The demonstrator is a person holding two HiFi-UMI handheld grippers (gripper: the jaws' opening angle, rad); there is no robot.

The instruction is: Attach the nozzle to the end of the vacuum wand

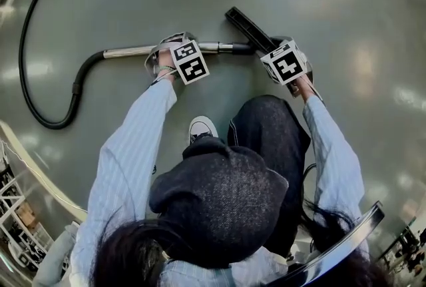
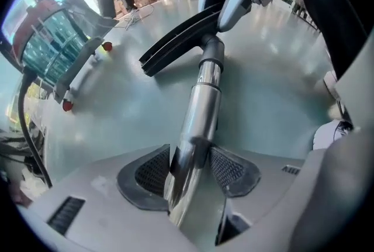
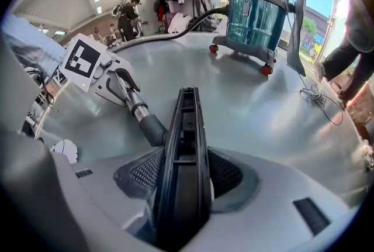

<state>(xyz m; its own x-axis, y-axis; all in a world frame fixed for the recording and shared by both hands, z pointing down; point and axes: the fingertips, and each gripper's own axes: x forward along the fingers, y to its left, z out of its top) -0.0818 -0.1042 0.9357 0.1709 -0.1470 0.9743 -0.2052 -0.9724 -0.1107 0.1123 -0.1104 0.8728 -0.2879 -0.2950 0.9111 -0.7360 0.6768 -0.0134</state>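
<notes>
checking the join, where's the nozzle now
In the head view the black nozzle is just right of centre, clamped in the right tool, its neck meeting the tip of the metal wand.

Quick rundown of our getup: we're in a pale blue pinstriped shirt, its long sleeves (image 1: 133,146) running back from each gripper, plus a dark cap (image 1: 219,202), dark jeans (image 1: 269,126) with light stitching and a white-toed sneaker (image 1: 201,127). The left gripper (image 2: 190,169) and right gripper (image 3: 181,178) are light grey shells with dark mesh-textured pads (image 2: 155,172), each carrying a white cube (image 1: 189,62) with black square markers.
</notes>
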